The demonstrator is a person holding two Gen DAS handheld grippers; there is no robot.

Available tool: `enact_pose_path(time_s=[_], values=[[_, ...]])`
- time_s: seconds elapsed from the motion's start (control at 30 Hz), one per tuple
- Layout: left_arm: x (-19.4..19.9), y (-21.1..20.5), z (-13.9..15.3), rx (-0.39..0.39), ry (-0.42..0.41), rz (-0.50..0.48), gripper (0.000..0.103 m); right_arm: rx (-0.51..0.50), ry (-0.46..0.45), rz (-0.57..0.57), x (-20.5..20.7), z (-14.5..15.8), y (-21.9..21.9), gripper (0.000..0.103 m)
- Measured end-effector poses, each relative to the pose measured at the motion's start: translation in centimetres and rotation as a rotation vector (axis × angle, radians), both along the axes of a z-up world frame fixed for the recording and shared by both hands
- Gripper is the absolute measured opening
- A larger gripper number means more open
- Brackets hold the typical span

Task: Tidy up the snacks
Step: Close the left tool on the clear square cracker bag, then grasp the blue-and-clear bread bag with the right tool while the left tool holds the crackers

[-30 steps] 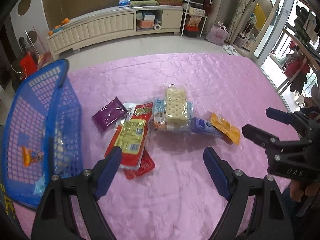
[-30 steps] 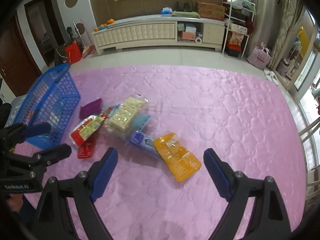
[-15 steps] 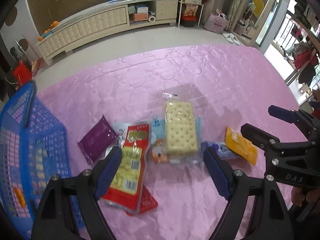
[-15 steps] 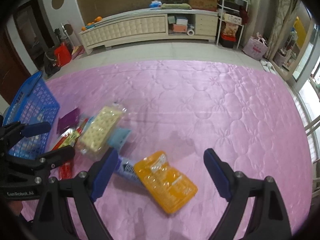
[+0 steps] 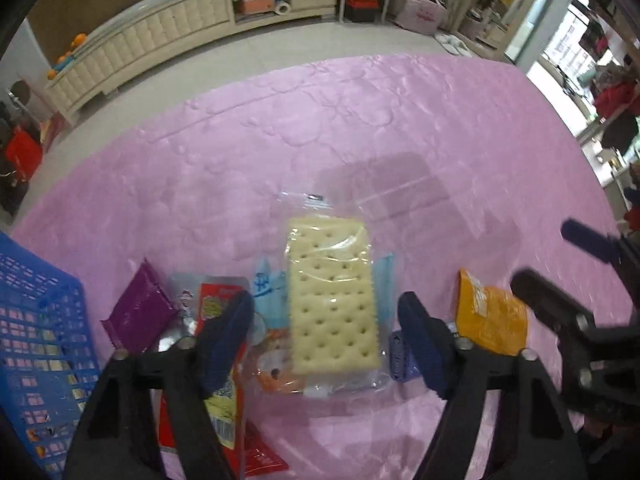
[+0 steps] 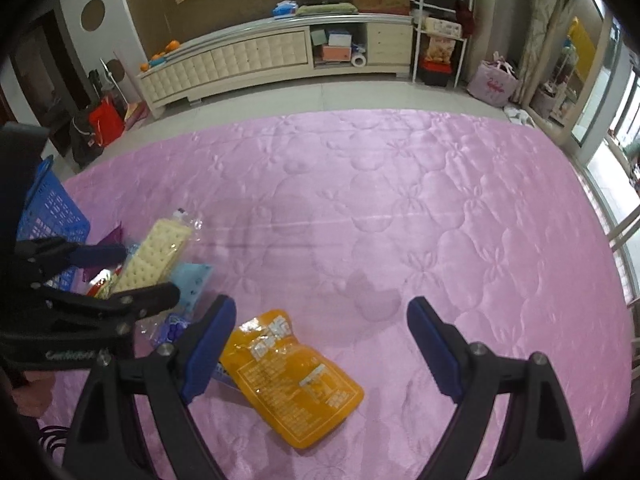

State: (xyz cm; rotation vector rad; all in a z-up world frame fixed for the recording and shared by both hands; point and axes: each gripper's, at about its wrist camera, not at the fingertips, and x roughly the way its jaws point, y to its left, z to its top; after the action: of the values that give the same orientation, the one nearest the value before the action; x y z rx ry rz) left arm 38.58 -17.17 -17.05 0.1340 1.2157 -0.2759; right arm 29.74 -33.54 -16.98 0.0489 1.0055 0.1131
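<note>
Pink quilted cover [image 6: 400, 208], snacks piled beside blue basket [image 5: 36, 344], cream cabinet [image 6: 248, 56] behind, left hand-held gripper [image 5: 324, 332] closing around cracker pack [image 5: 332, 300], right hand-held gripper [image 6: 320, 336] wide

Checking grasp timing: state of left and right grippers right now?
Left gripper: jaws closing either side of the cracker pack, pads not yet pressing it.
Right gripper: open, empty, above the orange pouch.

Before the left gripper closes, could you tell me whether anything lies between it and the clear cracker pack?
Nothing visible does. The left gripper, jaws closing, straddles the cracker pack, which lies topmost on the snack pile, its upper face uncovered.
</note>
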Motion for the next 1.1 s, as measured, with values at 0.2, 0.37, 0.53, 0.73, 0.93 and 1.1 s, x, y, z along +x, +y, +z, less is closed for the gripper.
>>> enact_pose_path(time_s=[0.2,0.37,0.53,0.73,0.93,1.1], values=[[-0.2,0.5,0.2,0.018,0.007,0.022,0.046,0.017,-0.001,0.006,-0.2,0.1,-0.1,0.090],[-0.9,1.4,0.4,0.028,-0.032,0.032,0.040,0.035,0.004,0.003,-0.2,-0.2,-0.4,0.090],[-3.2,4.1,2.3,-0.017,-0.094,0.105,0.040,0.052,-0.009,0.067,-0.4,-0.3,0.9,0.090],[-6.5,7.6,4.2,-0.022,-0.211,0.181,0.040,0.068,-0.019,0.221,-0.6,-0.7,4.0,0.090],[-8.2,8.4,3.6,0.005,-0.235,0.198,0.040,-0.003,-0.061,0.403,-1.1,-0.1,7.9,0.090],[-9.1,9.0,3.0,0.007,-0.220,0.205,0.040,-0.096,0.009,0.578,0.0,-0.5,11.0,0.091]])
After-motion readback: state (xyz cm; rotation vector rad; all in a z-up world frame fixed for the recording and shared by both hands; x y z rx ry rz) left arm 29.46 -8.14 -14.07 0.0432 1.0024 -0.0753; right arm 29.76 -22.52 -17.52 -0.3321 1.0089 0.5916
